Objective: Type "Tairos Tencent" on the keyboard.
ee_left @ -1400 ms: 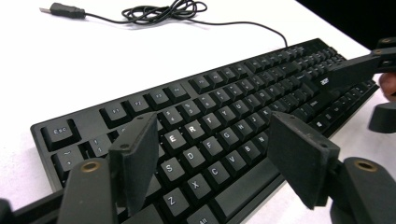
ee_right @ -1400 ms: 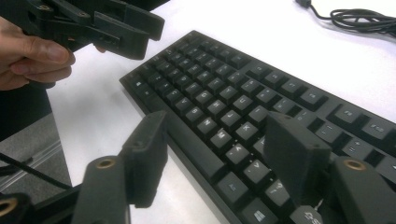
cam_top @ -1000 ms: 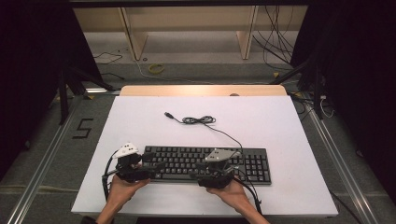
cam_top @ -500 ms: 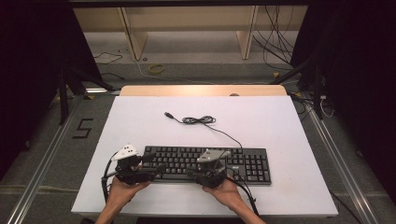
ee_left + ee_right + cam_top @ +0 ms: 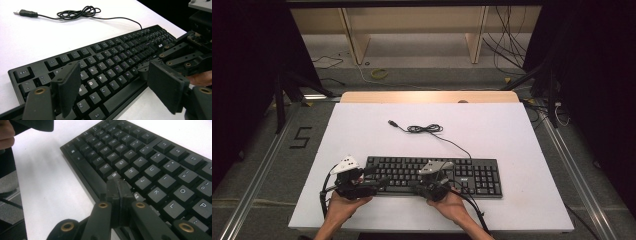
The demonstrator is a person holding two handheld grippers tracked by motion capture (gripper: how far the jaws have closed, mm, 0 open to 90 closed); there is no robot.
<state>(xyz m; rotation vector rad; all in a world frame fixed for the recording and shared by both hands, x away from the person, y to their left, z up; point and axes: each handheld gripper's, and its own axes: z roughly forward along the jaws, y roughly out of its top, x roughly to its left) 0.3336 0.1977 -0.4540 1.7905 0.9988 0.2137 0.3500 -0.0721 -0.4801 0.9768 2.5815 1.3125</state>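
A black keyboard [image 5: 472,175] lies along the near side of the white table [image 5: 512,135]; its cable [image 5: 424,129] coils behind it and ends in a loose USB plug [image 5: 391,122]. My left gripper [image 5: 377,184] is at the keyboard's left front corner, open, with its jaws wide apart over the keyboard [image 5: 112,57] and nothing between them [image 5: 115,87]. My right gripper [image 5: 414,185] has just been closing. It is now shut with nothing between its pads [image 5: 118,192], its tips at the keyboard's [image 5: 150,165] bottom rows near N and M.
The table's near edge [image 5: 432,231] is just behind both hands. A wooden strip [image 5: 429,96] borders the far edge. Beyond are shelf legs [image 5: 354,40] and loose floor cables [image 5: 507,40]. Dark curtains stand at both sides.
My right hand has slid a little left along the keyboard's front edge and dipped toward the keys. The left hand, the keyboard and the cable have not moved.
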